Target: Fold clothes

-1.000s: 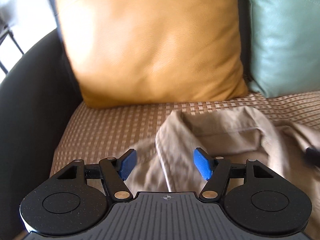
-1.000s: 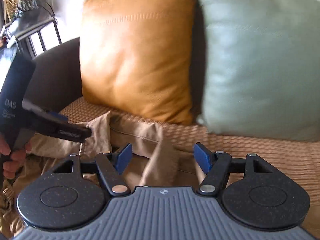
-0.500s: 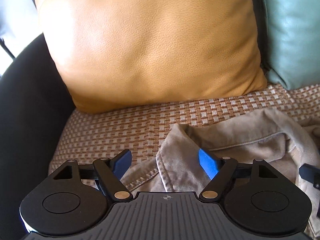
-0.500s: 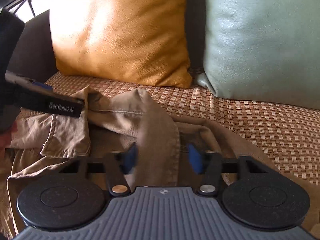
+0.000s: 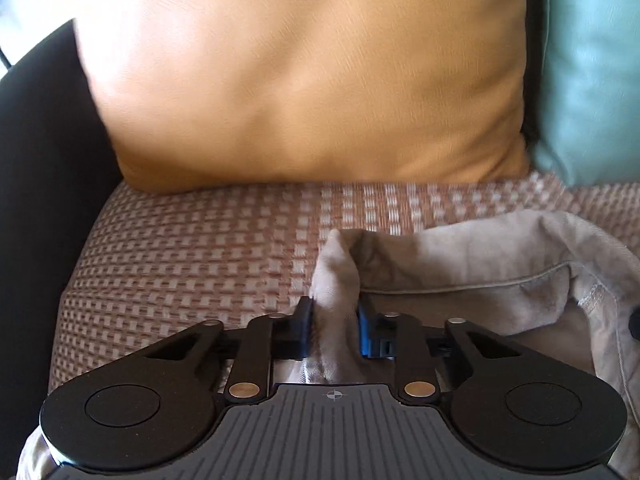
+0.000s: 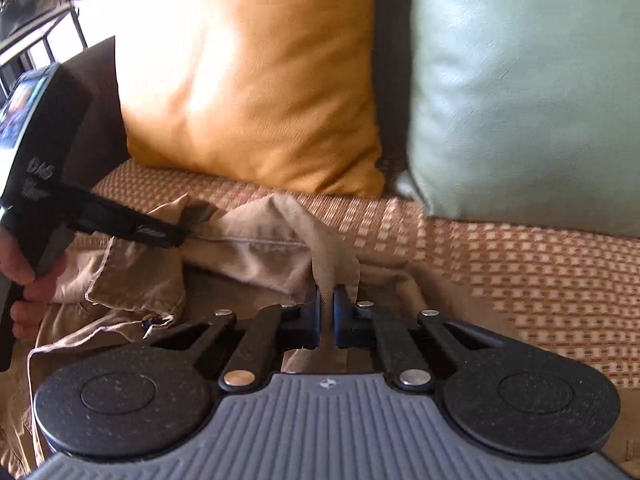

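A home living room: a woven-covered sofa [image 6: 520, 280] with 2 leather cushions [image 6: 248, 80].

The shirt [image 5: 480, 264] runs under the left claw [image 5: 334, 328] and past the bottom and right edges, so its full shape is hidden. The cushions [image 5: 304, 80] behind it are blurred and cut off at the top. In the right view, a hand [image 6: 24, 280] (only some fingers) is cut off left of the right claw [image 6: 326, 312].

garment [image 5: 460, 264] on seat [image 5: 180, 248], before two cushions [image 5: 304, 72].
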{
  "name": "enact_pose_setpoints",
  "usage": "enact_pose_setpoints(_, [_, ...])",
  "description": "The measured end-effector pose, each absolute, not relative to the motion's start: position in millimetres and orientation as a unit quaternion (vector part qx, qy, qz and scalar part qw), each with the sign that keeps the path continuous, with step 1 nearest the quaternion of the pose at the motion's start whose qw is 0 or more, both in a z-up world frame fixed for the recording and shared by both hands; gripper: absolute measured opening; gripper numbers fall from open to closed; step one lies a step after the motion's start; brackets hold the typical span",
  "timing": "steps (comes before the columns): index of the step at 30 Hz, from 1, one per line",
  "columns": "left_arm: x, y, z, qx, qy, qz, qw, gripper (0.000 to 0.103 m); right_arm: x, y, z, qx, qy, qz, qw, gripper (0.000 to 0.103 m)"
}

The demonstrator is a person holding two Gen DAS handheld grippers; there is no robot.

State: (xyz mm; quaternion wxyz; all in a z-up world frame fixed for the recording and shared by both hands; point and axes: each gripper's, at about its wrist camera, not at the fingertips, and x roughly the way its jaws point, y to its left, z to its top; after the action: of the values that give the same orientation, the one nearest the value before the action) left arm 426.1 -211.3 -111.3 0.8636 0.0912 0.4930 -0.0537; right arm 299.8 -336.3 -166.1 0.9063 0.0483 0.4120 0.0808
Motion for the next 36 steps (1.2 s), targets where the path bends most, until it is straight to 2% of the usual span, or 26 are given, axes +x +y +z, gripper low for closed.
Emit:
enact_pose_setpoints(8, [424.6, -175.1, -9.9, -0.01, 0.393, -0.049, 0.918, 0.017, 319.3, -354.8, -86.2, 0.068, 0.333, 0.034, 0.94, 0.005])
enact_pose_setpoints(11, [435.4, -173.5, 1.1, -0.038, 0.364, -0.033, 0.93, 0.017, 342.4, -351.9, -61.1, 0.064, 0.296, 0.004, 0.953, 0.005])
enact_pose_setpoints(14, [448.9, -184.9, -10.9, -0.022, 0.333, -0.012, 0.943, 0.017, 373.0, -345.6, -53.5, 0.063, 0.262, -0.028, 0.963, 0.005])
enact_pose_setpoints(16, [462.8, -198.8, -39.2, 0.003, 0.333, -0.003, 0.943, 0.023, 393.7, -340.8, -66.5, 0.052, 0.263, -0.045, 0.962, 0.005])
enact_pose_setpoints(18, [473.5, -210.8, -73.2, 0.035, 0.351, 0.002, 0.936, 0.05, 413.6, -335.4, -88.7, 0.036, 0.275, -0.06, 0.959, 0.005])
enact_pose_setpoints(19, [477.9, -216.2, -91.1, 0.051, 0.368, 0.001, 0.928, 0.055, 421.9, -333.1, -107.1, 0.031, 0.291, -0.057, 0.955, 0.011])
enact_pose_setpoints(20, [480.7, -220.6, -107.1, 0.066, 0.385, 0.002, 0.92, 0.056, 428.9, -333.7, -126.2, 0.034, 0.314, -0.051, 0.947, 0.013])
enact_pose_setpoints(22, [478.9, -224.4, -127.4, 0.086, 0.395, 0.004, 0.915, 0.054, 435.8, -338.7, -157.9, 0.047, 0.351, -0.045, 0.934, 0.053])
enact_pose_setpoints(23, [476.0, -222.3, -125.3, 0.086, 0.392, 0.0, 0.916, 0.056, 435.9, -342.9, -169.9, 0.058, 0.363, -0.045, 0.929, 0.058])
enact_pose_setpoints(25, [470.0, -216.9, -117.5, 0.083, 0.386, -0.009, 0.919, 0.062, 423.5, -354.5, -171.2, 0.079, 0.351, -0.036, 0.932, 0.058])
enact_pose_setpoints(30, [419.9, -192.3, -52.4, 0.064, 0.357, -0.046, 0.931, 0.068, 349.4, -379.6, -118.9, 0.067, 0.288, -0.009, 0.955, 0.071])
enact_pose_setpoints(33, [353.7, -178.6, -23.5, 0.078, 0.35, -0.088, 0.929, 0.074, 275.1, -391.5, -89.9, 0.055, 0.267, 0.027, 0.962, 0.078])
enact_pose_setpoints(36, [273.7, -159.6, -18.4, 0.075, 0.363, -0.137, 0.919, 0.074, 184.5, -406.1, -75.7, 0.059, 0.264, 0.059, 0.961, 0.078])
